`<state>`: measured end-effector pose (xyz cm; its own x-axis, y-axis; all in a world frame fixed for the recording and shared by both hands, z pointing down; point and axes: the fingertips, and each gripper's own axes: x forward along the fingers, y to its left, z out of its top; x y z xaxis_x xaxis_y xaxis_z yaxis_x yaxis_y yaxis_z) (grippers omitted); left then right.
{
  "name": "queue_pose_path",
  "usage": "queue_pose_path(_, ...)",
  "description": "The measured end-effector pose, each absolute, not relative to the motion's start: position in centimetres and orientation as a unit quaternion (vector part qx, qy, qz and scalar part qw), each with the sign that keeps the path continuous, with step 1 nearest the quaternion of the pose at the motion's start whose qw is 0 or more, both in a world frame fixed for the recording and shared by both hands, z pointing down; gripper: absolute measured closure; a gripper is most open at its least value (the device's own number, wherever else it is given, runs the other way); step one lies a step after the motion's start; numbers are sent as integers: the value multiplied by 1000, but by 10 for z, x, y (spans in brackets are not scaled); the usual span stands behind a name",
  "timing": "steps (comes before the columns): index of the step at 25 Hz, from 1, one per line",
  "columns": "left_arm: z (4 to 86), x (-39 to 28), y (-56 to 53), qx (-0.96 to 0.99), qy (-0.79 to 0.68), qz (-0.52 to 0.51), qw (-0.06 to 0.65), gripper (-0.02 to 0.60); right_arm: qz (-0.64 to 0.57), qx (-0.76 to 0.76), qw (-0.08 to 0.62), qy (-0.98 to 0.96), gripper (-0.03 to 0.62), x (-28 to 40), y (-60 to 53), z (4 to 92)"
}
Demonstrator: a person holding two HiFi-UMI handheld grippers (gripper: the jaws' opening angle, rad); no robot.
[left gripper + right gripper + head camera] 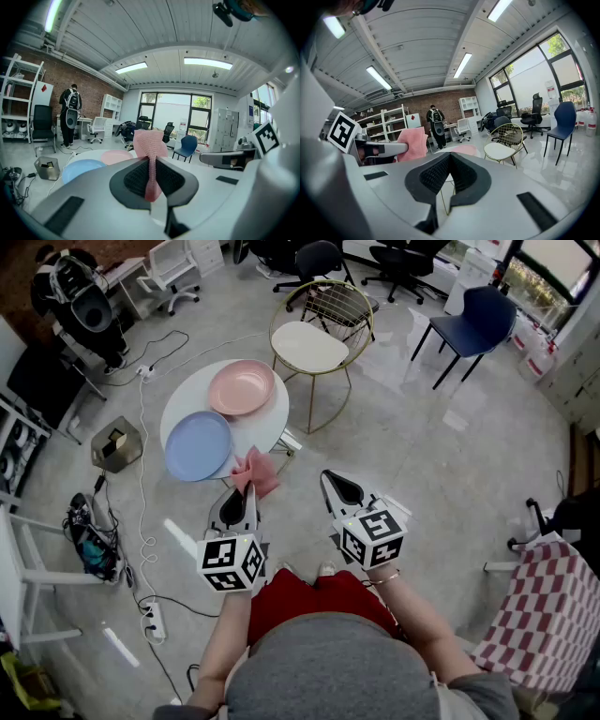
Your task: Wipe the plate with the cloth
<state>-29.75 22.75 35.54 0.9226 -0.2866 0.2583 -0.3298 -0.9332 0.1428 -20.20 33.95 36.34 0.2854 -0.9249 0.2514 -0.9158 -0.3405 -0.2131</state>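
Here, a blue plate (198, 445) and a pink plate (242, 388) sit on the round table (273, 424). Just off its near edge, the left gripper (247, 491) is clamped on the pink cloth (256, 472). Beside it the right gripper (334, 482) hangs above the floor, jaws together and empty.

The person wears a grey top (328, 671), a red lower garment (314, 598) and light shoes (326, 569). The left claw (246, 489) and the right claw (336, 480) are light grey with black ribbed pads. Each one carries a white cube (232, 562) with black square markers.
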Motion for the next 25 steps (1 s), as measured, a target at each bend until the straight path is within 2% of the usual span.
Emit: queue_pose_path(25,351,-225,236,978,-171,109,58,548,-175,-808,40,561,565,-122,361,380)
